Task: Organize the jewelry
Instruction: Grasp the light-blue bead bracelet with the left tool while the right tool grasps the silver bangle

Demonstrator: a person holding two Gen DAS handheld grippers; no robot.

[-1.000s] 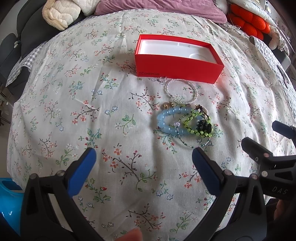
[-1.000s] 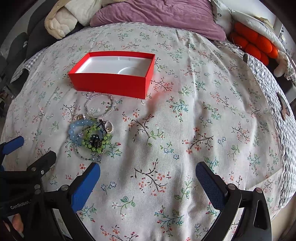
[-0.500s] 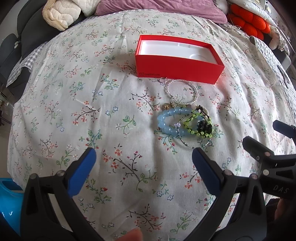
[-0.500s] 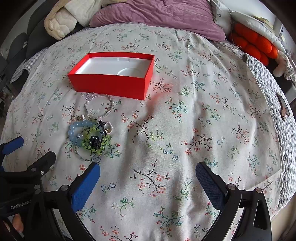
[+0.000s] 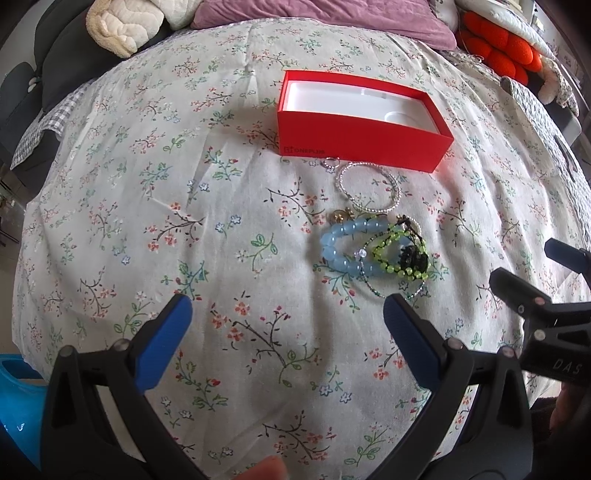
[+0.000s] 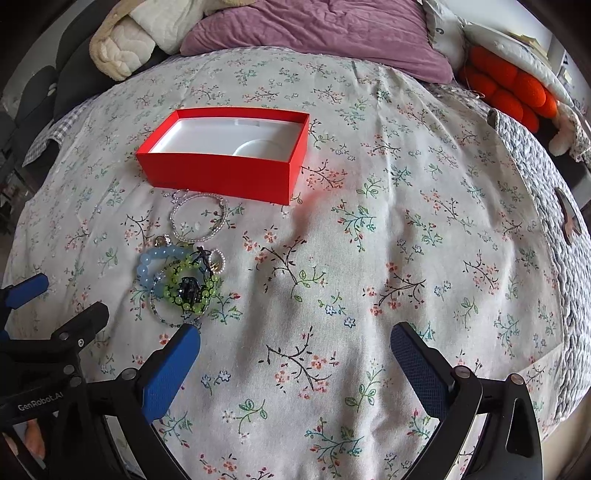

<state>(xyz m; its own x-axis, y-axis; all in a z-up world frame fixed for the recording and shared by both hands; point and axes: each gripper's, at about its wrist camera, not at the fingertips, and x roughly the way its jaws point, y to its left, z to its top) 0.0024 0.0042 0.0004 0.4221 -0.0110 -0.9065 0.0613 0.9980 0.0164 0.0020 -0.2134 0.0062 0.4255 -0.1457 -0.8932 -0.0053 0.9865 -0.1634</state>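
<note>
An open red box (image 5: pixel 360 142) with a white empty inside lies on the floral bedspread; it also shows in the right wrist view (image 6: pixel 221 173). In front of it lies a pile of jewelry: a silver bead bracelet (image 5: pixel 369 188), a light blue bead bracelet (image 5: pixel 332 247) and a green bead bracelet with a black charm (image 5: pixel 402 258), also in the right wrist view (image 6: pixel 186 286). My left gripper (image 5: pixel 286 317) is open and empty, near and left of the pile. My right gripper (image 6: pixel 295 345) is open and empty, right of the pile.
A purple pillow (image 6: pixel 321 33), a cream blanket (image 6: pixel 122 40) and an orange cushion (image 6: pixel 513 92) lie at the bed's far end. A grey quilted cover (image 6: pixel 554 206) runs along the right side. A blue object (image 5: pixel 14 402) is at the lower left.
Both grippers have crept slightly forward toward the jewelry. Nothing has been touched or moved.
</note>
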